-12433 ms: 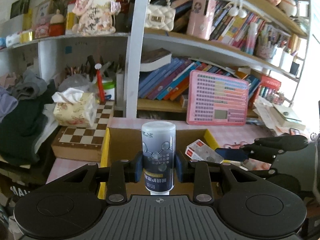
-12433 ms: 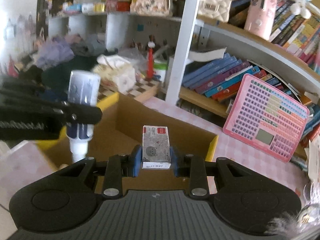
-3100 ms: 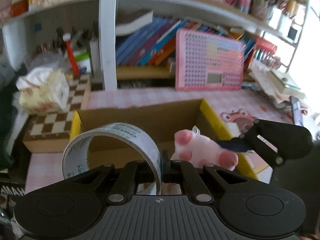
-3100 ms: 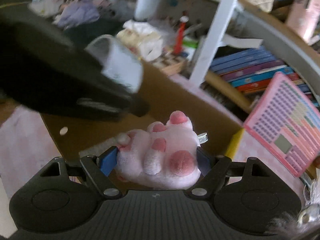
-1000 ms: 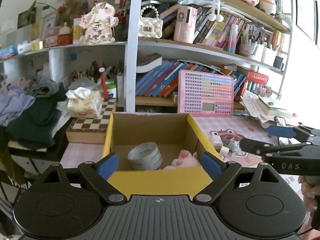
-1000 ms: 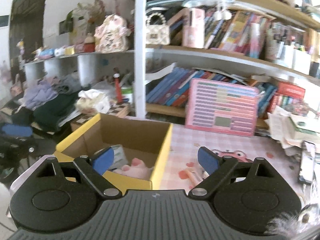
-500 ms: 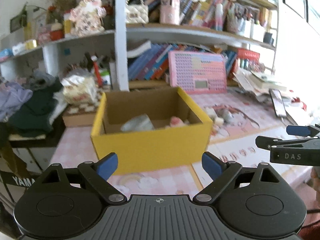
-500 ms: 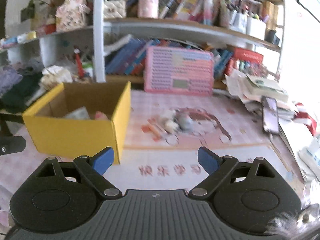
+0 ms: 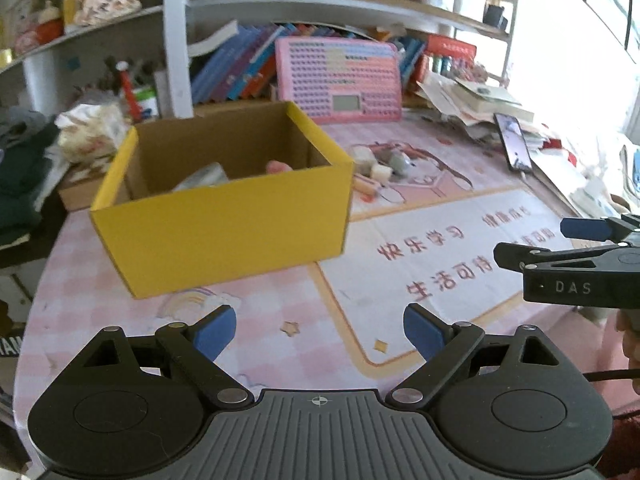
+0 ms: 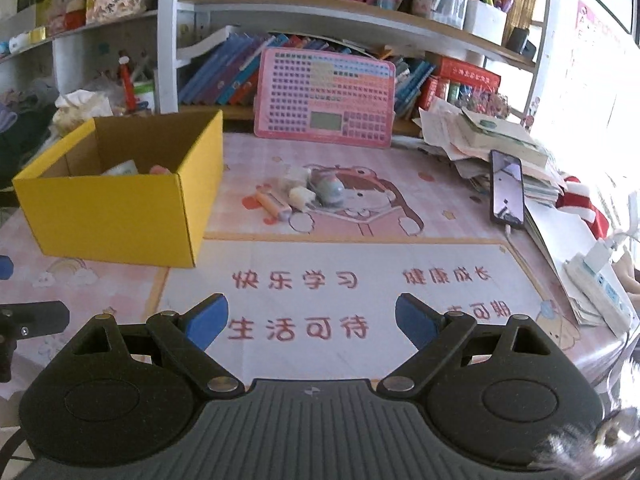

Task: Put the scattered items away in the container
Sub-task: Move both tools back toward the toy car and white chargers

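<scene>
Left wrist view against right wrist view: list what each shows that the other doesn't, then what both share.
Only the left wrist view shows the right gripper from the side, and the yellow box's full front wall.

Only the right wrist view shows the white power strip at the table's right edge and the red-and-white cloth beside the paper pile.

Both show the box with items inside, the loose small items on the pink mat, the phone and the pink keyboard toy. Both grippers are open and empty.

A child's study corner at home: a worktop under a pink cartoon mat, white shelves crammed with books and pen pots (papers heaped alongside), and clothes piled nearby.
</scene>
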Motion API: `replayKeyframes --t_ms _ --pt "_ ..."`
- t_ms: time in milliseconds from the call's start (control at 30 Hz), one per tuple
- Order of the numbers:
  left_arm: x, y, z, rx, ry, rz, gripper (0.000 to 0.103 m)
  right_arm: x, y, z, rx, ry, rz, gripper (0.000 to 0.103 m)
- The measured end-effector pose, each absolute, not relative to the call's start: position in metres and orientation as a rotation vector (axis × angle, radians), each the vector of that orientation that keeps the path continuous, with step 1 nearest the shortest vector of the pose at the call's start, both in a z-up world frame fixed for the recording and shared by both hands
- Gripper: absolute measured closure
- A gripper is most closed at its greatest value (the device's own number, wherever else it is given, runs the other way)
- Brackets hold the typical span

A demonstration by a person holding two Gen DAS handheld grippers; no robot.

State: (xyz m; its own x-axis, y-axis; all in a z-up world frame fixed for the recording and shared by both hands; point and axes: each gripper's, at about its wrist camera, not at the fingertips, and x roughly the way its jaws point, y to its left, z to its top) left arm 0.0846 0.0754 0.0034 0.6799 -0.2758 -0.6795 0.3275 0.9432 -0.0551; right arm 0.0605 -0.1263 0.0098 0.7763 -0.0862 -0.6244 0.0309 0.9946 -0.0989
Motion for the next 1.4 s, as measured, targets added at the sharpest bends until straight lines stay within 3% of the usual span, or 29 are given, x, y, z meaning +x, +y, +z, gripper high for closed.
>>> replayKeyframes --t_ms 1033,1233,1400 --pt "0.153 -0.098 -0.024 0.125 0.851 -0.459 0.012 0.139 -0.276 -0.013 -0.106 0.807 -0.060 0.012" --pt "0.179 -0.120 -0.029 0.133 0.842 -0.376 0.018 0.171 -0.298 -0.019 -0.098 0.815 0.011 0.016" --pt "0.199 -0.130 -0.031 0.145 0.839 -0.309 0.027 0.199 -0.303 -0.022 -0.107 0.802 0.116 0.028"
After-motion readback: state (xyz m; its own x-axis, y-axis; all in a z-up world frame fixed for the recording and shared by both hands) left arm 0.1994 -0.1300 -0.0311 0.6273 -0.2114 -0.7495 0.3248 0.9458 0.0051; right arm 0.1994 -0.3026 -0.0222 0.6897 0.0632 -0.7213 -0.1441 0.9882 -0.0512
